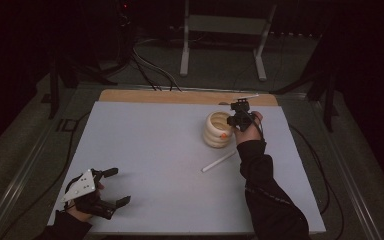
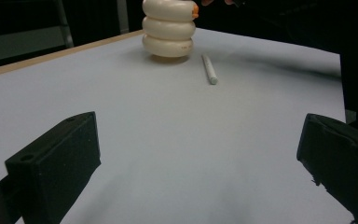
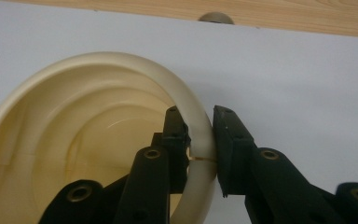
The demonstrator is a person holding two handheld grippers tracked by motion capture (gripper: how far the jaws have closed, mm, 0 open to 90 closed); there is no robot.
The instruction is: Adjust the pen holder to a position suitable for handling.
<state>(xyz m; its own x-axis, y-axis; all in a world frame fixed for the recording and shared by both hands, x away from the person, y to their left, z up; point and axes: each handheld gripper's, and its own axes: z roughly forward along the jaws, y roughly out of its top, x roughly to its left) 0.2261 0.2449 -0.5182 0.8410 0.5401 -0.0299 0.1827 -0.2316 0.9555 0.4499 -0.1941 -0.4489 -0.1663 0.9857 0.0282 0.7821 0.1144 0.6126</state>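
Observation:
A cream holder (image 1: 215, 131) built like three stacked rings stands upright at the far right of the grey table (image 1: 155, 150), with a small orange mark on its side. My right gripper (image 1: 233, 121) is shut on the holder's right rim. In the right gripper view the wall of the holder (image 3: 121, 65) sits pinched in my right gripper (image 3: 199, 117), one jaw inside and one outside. A white stick (image 1: 219, 161) lies flat just in front of the holder. My left gripper (image 1: 117, 186) rests open near the front left corner with nothing in it. It faces the holder (image 2: 168, 29) and the stick (image 2: 209, 69).
A wooden strip (image 1: 180, 96) runs along the table's far edge. Beyond it, a white metal stand (image 1: 225, 30) and cables lie on the dark floor. Wide bare table surface separates the two grippers.

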